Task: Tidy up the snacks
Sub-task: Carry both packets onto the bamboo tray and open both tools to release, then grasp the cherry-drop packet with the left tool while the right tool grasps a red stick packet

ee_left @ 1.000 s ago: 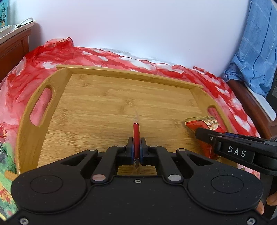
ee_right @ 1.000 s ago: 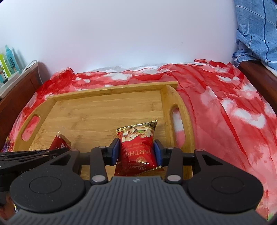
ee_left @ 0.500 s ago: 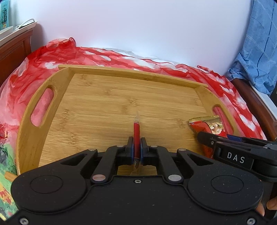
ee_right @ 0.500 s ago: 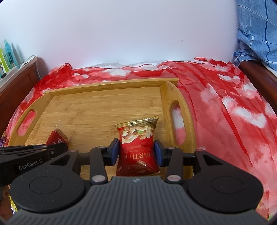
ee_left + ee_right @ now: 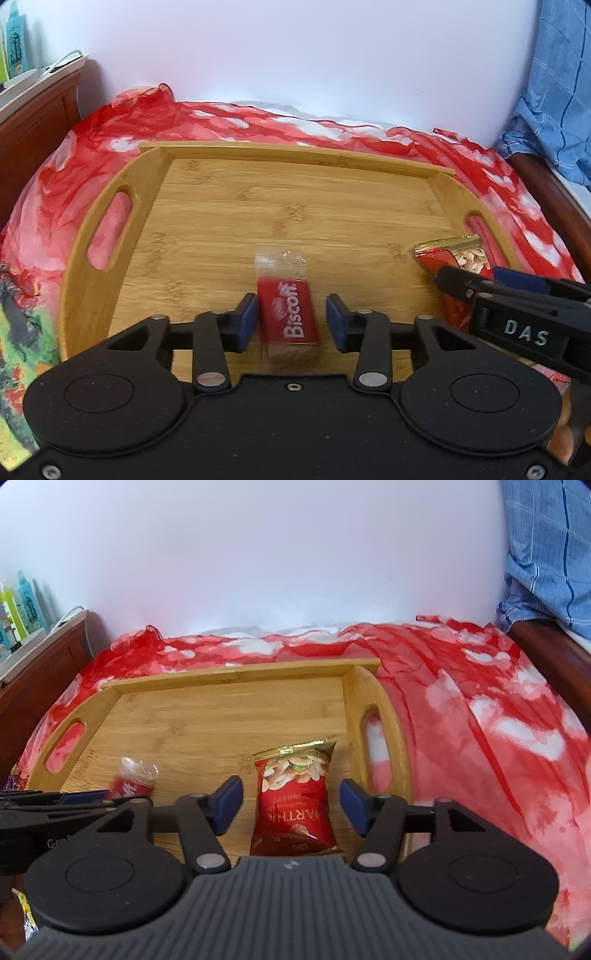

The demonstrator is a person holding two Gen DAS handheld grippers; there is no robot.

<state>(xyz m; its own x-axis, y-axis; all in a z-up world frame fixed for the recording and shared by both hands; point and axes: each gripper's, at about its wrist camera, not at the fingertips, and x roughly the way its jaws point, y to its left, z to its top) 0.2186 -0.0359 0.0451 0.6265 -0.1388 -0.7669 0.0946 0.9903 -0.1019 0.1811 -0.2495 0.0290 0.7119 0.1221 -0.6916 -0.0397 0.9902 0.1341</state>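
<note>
A red Biscoff biscuit packet (image 5: 287,314) lies flat on the bamboo tray (image 5: 258,206), between the open fingers of my left gripper (image 5: 291,322). A red nut bag (image 5: 293,801) lies on the tray near its right handle, between the open fingers of my right gripper (image 5: 291,803). Neither gripper touches its packet. The nut bag (image 5: 458,258) and the right gripper show at the right in the left wrist view. The biscuit packet (image 5: 133,779) shows at the left in the right wrist view.
The tray (image 5: 229,716) rests on a red and white cloth (image 5: 480,709) over a bed. Dark wooden bed frames (image 5: 33,122) stand at both sides. A blue checked shirt (image 5: 546,554) hangs at the right. A white wall is behind.
Both grippers have opened. The biscuit packet, held on edge before, has dropped flat onto the tray. The nut bag has been let go and lies on the tray.
</note>
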